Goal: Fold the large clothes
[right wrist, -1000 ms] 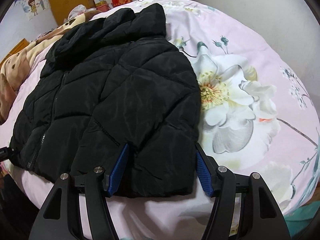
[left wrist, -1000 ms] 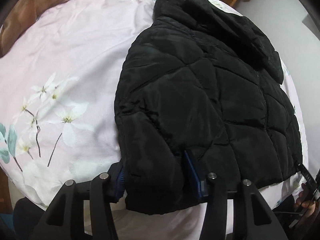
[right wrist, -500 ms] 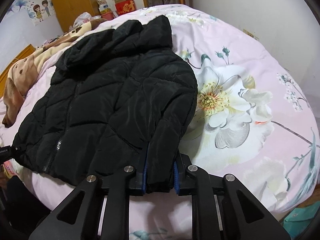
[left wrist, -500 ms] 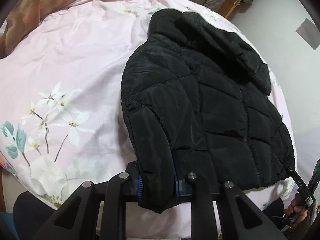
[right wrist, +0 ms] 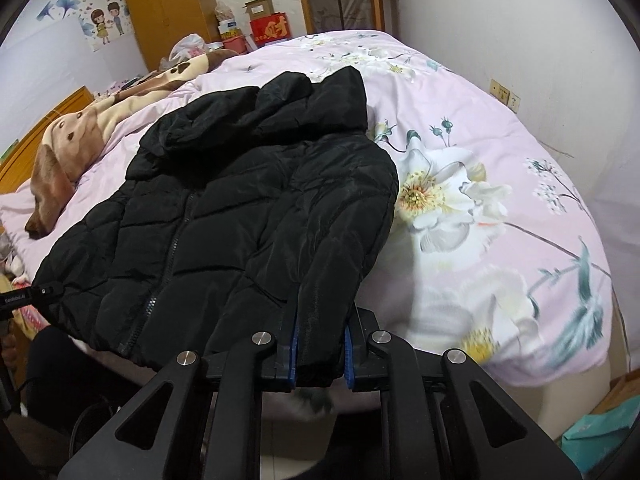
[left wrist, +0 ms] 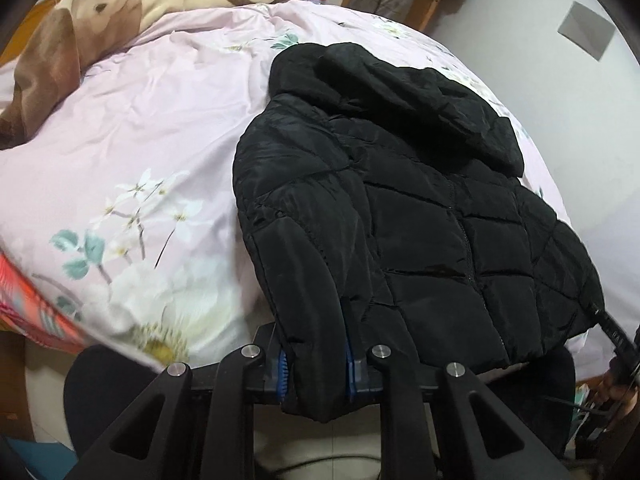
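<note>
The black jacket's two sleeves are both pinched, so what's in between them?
Between the sleeve in the left gripper and the sleeve in the right gripper lies the black jacket's quilted front, with its zipper down the middle, clearest in the right wrist view.

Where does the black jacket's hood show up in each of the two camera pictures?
Left wrist view: the hood lies at upper centre-right, at the far end of the black jacket.
Right wrist view: the hood lies at upper centre-left, also at the jacket's far end.
Shared landmark: the brown dog-print blanket, upper left in both views.
</note>
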The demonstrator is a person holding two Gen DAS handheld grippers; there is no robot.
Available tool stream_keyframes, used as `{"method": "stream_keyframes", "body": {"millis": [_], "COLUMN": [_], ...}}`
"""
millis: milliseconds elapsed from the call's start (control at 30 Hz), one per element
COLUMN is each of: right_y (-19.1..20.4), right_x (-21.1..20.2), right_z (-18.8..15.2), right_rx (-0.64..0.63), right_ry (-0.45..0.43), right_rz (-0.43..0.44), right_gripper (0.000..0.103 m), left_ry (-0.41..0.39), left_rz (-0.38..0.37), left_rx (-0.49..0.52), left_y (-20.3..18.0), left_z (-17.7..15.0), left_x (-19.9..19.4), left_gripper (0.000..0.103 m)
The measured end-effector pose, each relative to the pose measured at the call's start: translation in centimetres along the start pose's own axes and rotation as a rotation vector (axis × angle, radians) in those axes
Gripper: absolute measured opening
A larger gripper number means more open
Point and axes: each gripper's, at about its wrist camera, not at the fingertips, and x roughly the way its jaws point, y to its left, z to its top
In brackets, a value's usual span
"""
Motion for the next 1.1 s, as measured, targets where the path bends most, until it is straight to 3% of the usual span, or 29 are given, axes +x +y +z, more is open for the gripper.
{"method": "stream_keyframes", "body": {"millis": [233,500,833,1100], "right_y": [1.4,2.4,5.5,6.2], "right_x": [-3.5,-3.3,-2.1,2.1], "right_z": [-1.4,1.6,9.8,18.0], "right_rx": [-0.036,-0.074,-0.132,-0.101], "right_ry": [-0.021,-0.046,-0.117,-0.079], "right_rz": [0.022,0.045,0.041,0.018], "right_gripper": [0.016,0.016,0.015,0.015], "left_ry": [-0.004,-0.011,-0.102,-0.124], "left_rz": [-0.022,-0.081,-0.12,-0.079], "left_rx": [0.017,-0.031,-0.045,-0.124], "left_y": [-0.4,-0.4,-3.2,-4.0], "left_z": [-1.6,2.5,13.8,24.0], "left_x": [-2.5,-2.5,-3.1,-0.6], "left_gripper": [0.02,0.02,0.02,0.02]}}
